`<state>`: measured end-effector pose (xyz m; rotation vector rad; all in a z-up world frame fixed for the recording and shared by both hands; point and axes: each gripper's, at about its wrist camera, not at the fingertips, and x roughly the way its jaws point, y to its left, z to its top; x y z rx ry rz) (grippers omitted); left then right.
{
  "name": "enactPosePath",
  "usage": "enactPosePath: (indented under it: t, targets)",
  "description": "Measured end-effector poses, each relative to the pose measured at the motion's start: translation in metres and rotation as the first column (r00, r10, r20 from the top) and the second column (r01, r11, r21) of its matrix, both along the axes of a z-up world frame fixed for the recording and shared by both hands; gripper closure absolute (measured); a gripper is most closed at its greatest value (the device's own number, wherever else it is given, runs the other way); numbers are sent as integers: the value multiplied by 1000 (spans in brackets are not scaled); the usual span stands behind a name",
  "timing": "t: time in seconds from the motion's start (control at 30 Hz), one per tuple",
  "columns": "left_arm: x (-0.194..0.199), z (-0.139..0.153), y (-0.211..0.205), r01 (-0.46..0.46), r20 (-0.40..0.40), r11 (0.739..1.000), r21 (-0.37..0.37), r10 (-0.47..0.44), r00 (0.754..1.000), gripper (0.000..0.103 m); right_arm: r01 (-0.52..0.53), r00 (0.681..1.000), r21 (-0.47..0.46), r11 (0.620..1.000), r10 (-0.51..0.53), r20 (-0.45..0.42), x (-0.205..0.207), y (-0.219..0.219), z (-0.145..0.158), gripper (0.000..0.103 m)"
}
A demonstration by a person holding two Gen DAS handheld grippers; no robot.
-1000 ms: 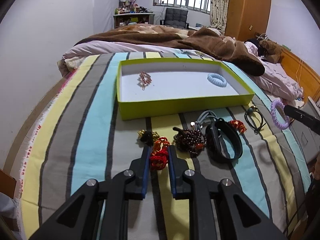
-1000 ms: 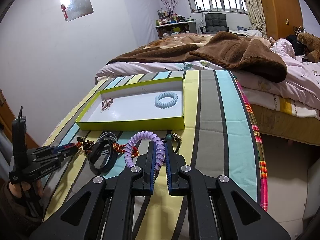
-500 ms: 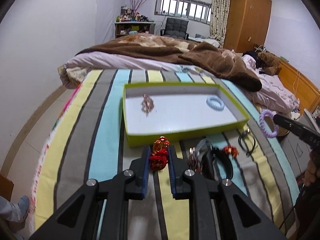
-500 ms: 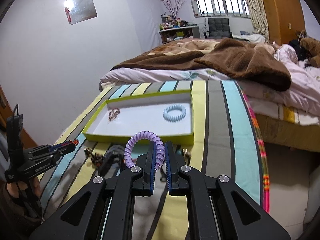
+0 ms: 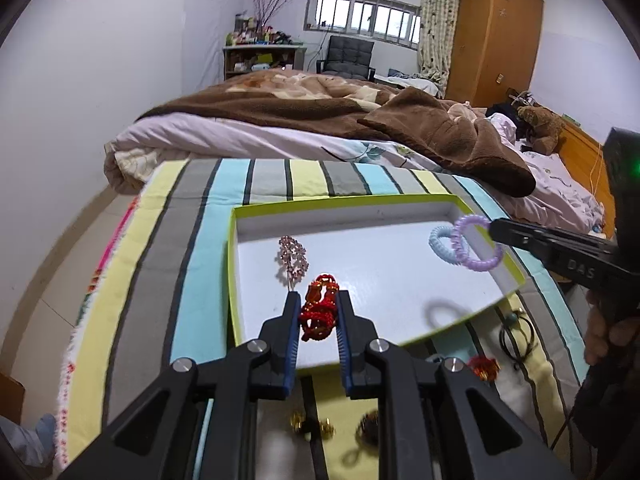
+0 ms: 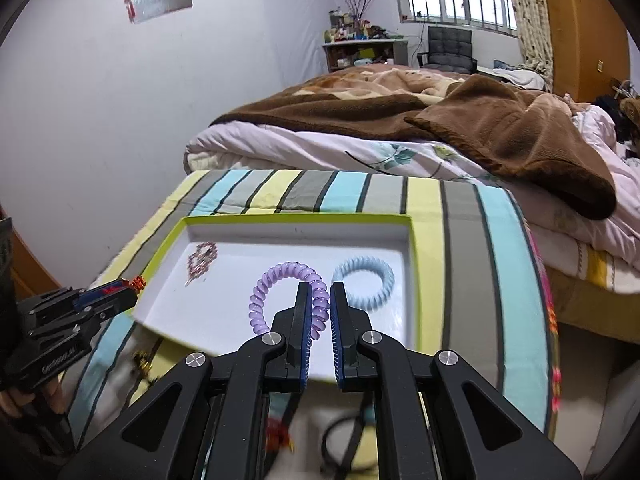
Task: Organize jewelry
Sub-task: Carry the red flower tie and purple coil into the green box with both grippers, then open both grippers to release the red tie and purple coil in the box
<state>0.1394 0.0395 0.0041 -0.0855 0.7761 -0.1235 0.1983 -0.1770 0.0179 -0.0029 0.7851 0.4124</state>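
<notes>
A lime-green box (image 5: 234, 264) (image 6: 414, 280) with a white floor lies on the striped cloth. Inside it rest a pink beaded piece (image 5: 294, 258) (image 6: 202, 260) and a pale blue coil band (image 5: 440, 242) (image 6: 366, 274). My left gripper (image 5: 319, 308) is shut on a red bead bracelet (image 5: 320, 310) and hangs over the box's near left part. My right gripper (image 6: 320, 296) is shut on a purple coil band (image 6: 280, 286) (image 5: 474, 242), held above the box beside the blue band.
Loose jewelry stays on the cloth in front of the box: a red piece (image 5: 484, 366), a black cord loop (image 5: 518, 332), gold beads (image 5: 310, 426). A bed with a brown blanket (image 5: 320, 108) lies beyond. The floor drops off left of the cloth.
Both grippers moved forward from the jewelry pile to above the box, each carrying its piece. The box now fills more of both views.
</notes>
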Motion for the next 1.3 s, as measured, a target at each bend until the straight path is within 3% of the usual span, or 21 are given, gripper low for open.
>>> enactPosePath:
  t: [0.3, 0.5, 1.17, 1.3]
  targets:
    - [21, -22, 1, -8, -51, 1000, 16, 9, 999, 85, -48, 995, -34, 998, 45, -88, 56, 41, -27, 94]
    - [23, -27, 3, -16, -57, 1000, 27, 18, 998, 85, -74, 990, -42, 996, 68, -127, 73, 58, -42, 94]
    - [30, -37, 4, -4, -92, 1000, -4, 4, 996, 83, -84, 986, -72, 994, 72, -153, 84, 61, -55, 94]
    - [28, -34, 4, 1, -83, 1000, -19, -2, 997, 74, -71, 987, -74, 995, 60, -146, 83, 60, -54, 92]
